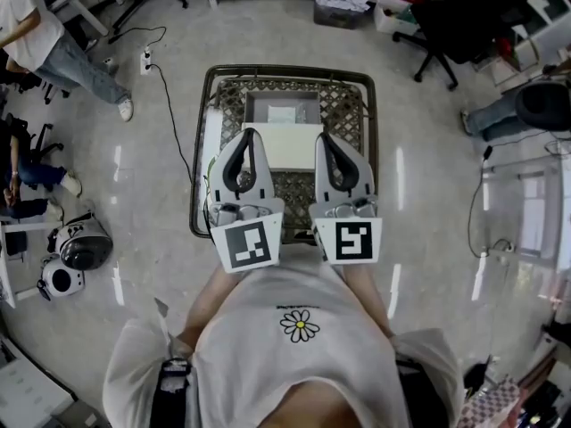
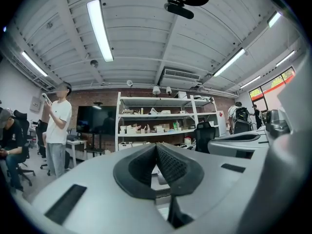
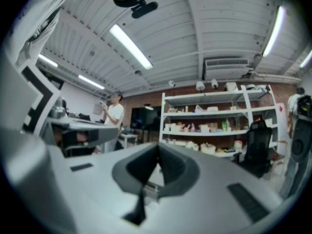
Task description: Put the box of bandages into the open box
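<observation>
Both clenched, empty: left gripper [image 1: 249, 135], right gripper [image 1: 323, 139]. Bandage box [image 1: 284, 145], prob. the white one, lies btwn their tips on worktop [image 1: 343, 105], long axis left-right. Open box [image 1: 283, 107] just beyond it.
</observation>
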### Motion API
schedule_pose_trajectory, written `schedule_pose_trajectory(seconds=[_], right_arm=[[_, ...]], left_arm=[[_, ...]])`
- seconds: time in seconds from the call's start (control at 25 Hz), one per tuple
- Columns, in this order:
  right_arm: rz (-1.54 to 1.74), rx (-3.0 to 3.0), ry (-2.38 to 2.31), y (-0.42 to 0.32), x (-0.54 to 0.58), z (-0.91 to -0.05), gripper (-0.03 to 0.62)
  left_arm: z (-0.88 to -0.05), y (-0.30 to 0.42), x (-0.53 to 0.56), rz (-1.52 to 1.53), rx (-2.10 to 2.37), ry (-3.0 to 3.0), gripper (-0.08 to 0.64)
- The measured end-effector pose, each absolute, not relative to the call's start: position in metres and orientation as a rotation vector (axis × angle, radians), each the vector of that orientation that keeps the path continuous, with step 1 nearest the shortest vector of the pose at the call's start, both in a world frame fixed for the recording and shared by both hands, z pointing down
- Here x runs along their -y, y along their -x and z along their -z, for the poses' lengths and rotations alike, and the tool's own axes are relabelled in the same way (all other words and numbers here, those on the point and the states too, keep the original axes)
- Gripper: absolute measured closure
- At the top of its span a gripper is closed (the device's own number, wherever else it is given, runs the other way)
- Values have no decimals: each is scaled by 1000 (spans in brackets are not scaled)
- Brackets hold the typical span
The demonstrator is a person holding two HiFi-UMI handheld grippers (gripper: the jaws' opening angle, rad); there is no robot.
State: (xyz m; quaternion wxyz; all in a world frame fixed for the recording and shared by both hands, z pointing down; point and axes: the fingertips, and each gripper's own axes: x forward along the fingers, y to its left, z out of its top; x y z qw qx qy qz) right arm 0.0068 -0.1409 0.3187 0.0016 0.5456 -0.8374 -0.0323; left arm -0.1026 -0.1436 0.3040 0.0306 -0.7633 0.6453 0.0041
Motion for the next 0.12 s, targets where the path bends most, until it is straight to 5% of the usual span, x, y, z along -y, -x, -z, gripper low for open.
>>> schedule_pose_trajectory(seconds=[0.12], right_arm=[[106,2626,-1710,-9,142,-320,561]], left_arm=[[-303,104,146,-17,-2006,2332,535]])
